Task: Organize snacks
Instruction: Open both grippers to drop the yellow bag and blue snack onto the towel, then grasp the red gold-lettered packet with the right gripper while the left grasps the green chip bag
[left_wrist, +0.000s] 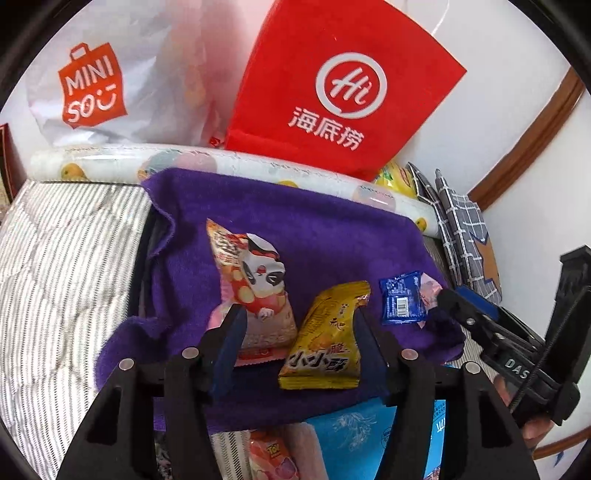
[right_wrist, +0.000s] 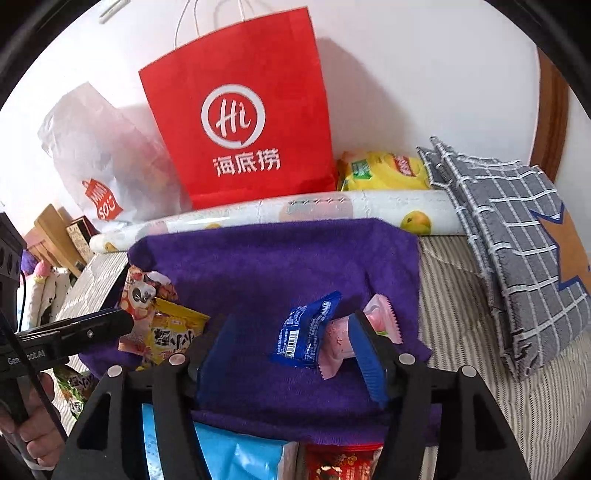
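Left gripper (left_wrist: 299, 325) fingers apart over yellow packet (left_wrist: 325, 339), right gripper (right_wrist: 291, 343) fingers apart around blue packet (right_wrist: 304, 332), chips bag (right_wrist: 384, 171) clear only from right wrist

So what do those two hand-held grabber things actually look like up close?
Each is a black plastic tool with two fingers lined with ribbed blue pads and round silver studs on the frame. The left gripper has white lettering on its side and a thin black cable. The right gripper shows white letters too. A hand holds the left one; no sleeve shows.

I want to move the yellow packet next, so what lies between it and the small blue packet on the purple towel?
Only bare purple towel; the left wrist view shows a clear gap between the yellow packet and the blue packet.
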